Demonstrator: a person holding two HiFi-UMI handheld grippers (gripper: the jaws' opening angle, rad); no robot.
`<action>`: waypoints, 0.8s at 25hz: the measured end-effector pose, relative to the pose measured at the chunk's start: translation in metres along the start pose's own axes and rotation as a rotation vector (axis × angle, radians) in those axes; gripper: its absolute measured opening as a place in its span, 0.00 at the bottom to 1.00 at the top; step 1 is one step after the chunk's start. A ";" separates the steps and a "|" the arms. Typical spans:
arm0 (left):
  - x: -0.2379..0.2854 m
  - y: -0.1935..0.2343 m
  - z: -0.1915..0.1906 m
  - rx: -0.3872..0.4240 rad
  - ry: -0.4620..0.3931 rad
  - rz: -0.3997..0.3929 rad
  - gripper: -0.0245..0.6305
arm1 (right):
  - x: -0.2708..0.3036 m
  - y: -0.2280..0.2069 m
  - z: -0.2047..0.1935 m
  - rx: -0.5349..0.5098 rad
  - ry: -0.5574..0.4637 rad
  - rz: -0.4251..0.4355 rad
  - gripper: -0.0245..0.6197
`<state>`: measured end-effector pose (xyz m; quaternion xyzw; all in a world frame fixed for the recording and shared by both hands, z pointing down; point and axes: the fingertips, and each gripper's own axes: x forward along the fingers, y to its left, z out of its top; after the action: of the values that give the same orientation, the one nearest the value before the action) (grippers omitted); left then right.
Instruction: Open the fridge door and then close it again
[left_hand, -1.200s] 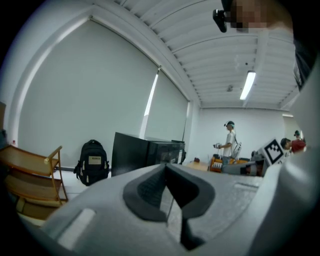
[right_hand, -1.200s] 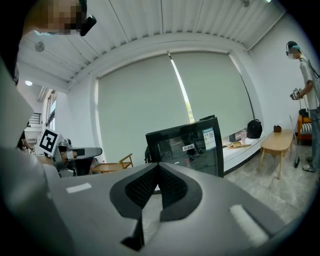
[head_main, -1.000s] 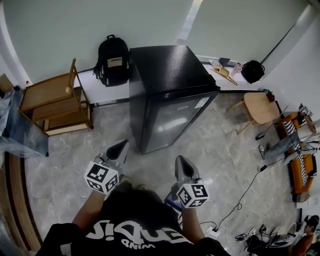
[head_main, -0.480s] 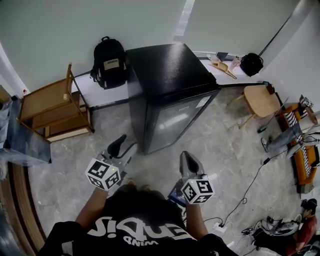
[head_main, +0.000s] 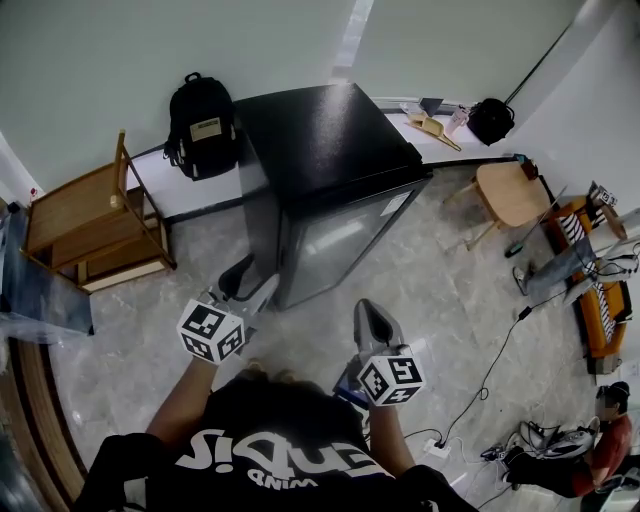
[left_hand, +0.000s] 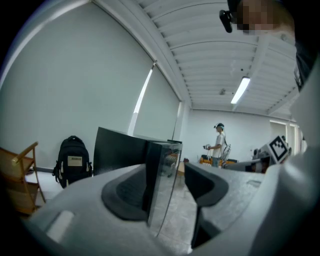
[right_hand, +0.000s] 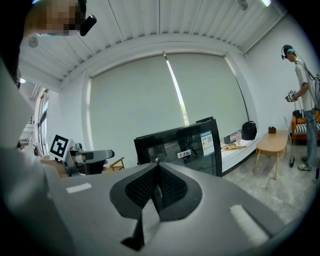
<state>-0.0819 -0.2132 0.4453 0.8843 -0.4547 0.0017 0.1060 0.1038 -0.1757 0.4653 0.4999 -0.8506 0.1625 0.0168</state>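
Note:
A small black fridge (head_main: 330, 150) stands on the floor ahead, its glass door (head_main: 345, 235) facing me and lying against the body. My left gripper (head_main: 248, 280) is at the door's left front edge. Its jaws have just been opening. In the left gripper view (left_hand: 162, 187) they stand wide apart with the door's edge (left_hand: 162, 175) between them, pads not pressing on it. My right gripper (head_main: 368, 315) hangs a little short of the door front, shut with nothing in it. The right gripper view (right_hand: 156, 187) shows the fridge (right_hand: 182, 147) beyond its closed fingertips.
A black backpack (head_main: 202, 125) leans on the wall left of the fridge, with a wooden chair (head_main: 90, 225) further left. A round wooden stool (head_main: 510, 195) stands to the right. Cables (head_main: 480, 370) trail over the floor at right. A person (left_hand: 218, 145) stands far off.
The left gripper went from shut to wide open and moved forward to the fridge door's left edge. The right gripper edged slightly forward, still shut.

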 end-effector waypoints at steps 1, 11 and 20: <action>0.006 0.002 0.000 0.004 0.002 -0.005 0.40 | 0.001 -0.002 0.000 0.001 0.001 -0.005 0.03; 0.068 0.017 -0.009 0.051 0.045 -0.053 0.41 | 0.012 -0.018 -0.002 0.013 0.021 -0.032 0.03; 0.101 0.030 -0.020 0.046 0.078 -0.063 0.41 | 0.021 -0.030 0.000 0.012 0.027 -0.053 0.03</action>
<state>-0.0455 -0.3074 0.4801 0.8996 -0.4221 0.0432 0.1034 0.1189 -0.2066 0.4765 0.5203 -0.8356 0.1739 0.0295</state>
